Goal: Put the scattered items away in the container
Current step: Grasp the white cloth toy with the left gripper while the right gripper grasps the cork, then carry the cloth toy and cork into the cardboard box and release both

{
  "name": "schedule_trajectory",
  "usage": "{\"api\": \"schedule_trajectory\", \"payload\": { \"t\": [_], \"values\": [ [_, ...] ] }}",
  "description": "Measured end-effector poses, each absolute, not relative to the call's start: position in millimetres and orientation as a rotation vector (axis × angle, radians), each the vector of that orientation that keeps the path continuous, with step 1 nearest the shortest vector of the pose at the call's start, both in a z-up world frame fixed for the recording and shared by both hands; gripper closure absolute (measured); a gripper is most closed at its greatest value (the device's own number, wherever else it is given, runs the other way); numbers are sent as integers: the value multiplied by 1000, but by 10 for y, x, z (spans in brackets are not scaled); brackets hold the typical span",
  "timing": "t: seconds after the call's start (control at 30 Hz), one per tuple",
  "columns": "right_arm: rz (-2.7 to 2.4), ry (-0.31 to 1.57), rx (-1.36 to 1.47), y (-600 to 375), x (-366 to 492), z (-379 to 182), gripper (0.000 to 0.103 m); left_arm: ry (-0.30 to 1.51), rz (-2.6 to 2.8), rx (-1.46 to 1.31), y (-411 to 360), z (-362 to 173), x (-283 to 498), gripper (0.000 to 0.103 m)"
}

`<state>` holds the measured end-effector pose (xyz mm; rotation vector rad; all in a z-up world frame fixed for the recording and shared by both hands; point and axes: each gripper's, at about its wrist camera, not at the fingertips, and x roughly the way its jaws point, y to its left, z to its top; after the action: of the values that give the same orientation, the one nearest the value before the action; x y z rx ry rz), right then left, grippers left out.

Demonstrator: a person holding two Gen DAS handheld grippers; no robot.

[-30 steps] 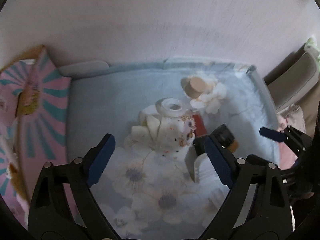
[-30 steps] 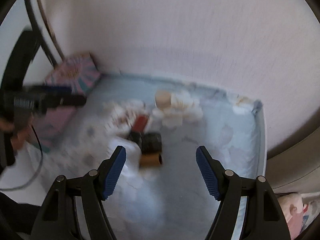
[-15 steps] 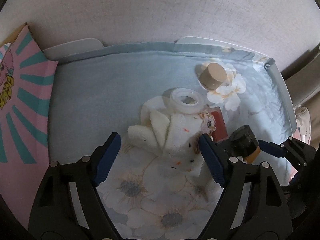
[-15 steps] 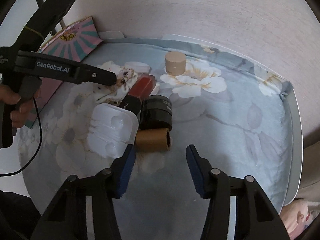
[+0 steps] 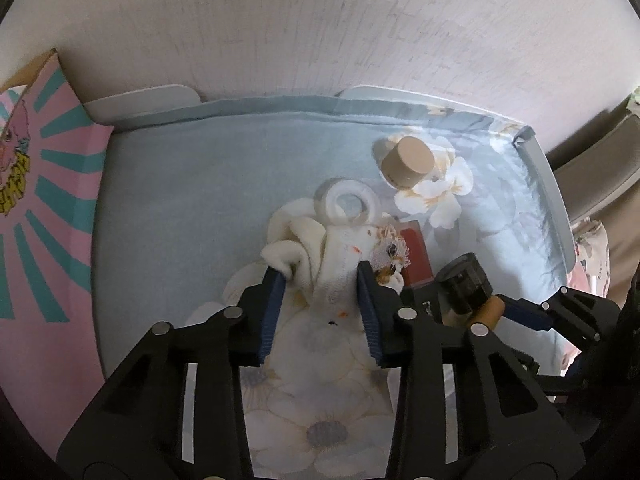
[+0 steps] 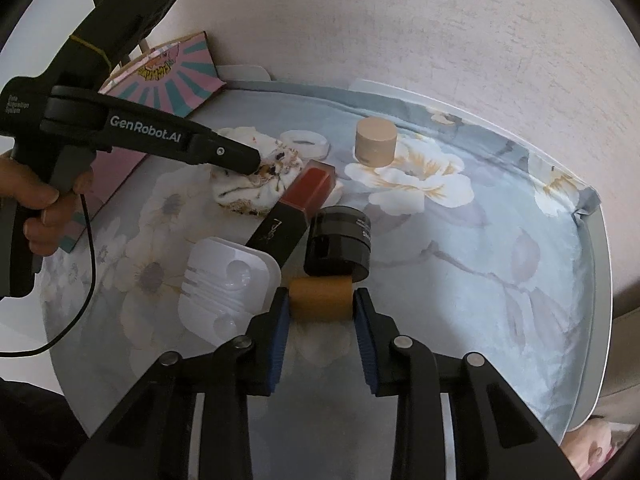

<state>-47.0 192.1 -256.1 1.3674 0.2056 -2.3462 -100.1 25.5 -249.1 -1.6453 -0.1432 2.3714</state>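
Plainly, both grips are fresh and neither is proven. At the lower middle of the left wrist view, the left hand-held gripper (image 5: 322, 292) has just been closing and now pinches the crumpled white cloth (image 5: 316, 248) between its pads. It holds only a few folds, so the rest may slide out on lifting, and the trailing fabric could drag the tape ring (image 5: 347, 207) lying against its far edge, or the red tube (image 5: 414, 254) beside it.

In the right wrist view, the right hand-held gripper (image 6: 320, 312) has also just closed, gripping the tan end of the black-capped bottle (image 6: 322, 298) lying on the worktop (image 6: 500, 260). That rounded body could pivot, and its heavier cap (image 6: 340, 240) may knock the white plastic tray (image 6: 224, 288) nearby. The pink container (image 6: 176, 80), upper left, is crowded by the left arm, so both loads could collide there.
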Motion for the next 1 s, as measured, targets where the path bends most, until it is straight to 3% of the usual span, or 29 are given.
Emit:
{"api": "schedule_trajectory", "payload": {
  "t": [0.57, 1.0],
  "values": [
    [-2414, 148, 1320, 1936, -346, -2128, 74, -159, 2399, -1501, 143, -1787, -773, 78],
    [-2428, 181, 1115, 1459, -549, -1079, 74, -254, 2590, -1329, -694, -745, -483, 78]
  ]
}}
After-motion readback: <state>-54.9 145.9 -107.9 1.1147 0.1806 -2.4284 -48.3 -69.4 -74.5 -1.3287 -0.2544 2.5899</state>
